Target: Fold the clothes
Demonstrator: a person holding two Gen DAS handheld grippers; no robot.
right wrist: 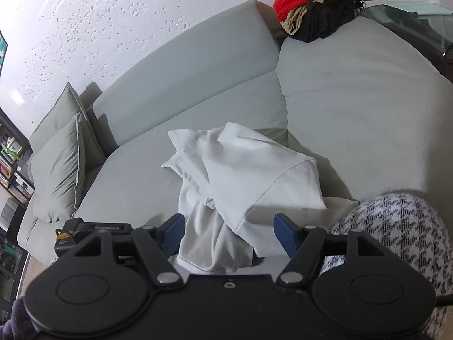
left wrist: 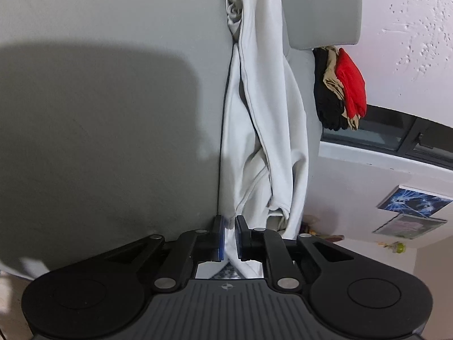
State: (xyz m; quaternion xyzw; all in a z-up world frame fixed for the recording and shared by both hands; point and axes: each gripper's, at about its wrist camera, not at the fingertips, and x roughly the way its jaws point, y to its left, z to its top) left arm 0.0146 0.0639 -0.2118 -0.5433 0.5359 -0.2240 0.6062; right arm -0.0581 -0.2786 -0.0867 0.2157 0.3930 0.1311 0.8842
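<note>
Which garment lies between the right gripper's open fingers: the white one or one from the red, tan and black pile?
The white garment, crumpled on the sofa seat in front of the right gripper. The red, tan and black pile sits far back on the sofa.

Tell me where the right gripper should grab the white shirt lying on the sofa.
Take the stitched hem edge of the white shirt, nearest the open right gripper. Come straight forward and down: that flap lies flat on top. The left gripper already pinches another part.
</note>
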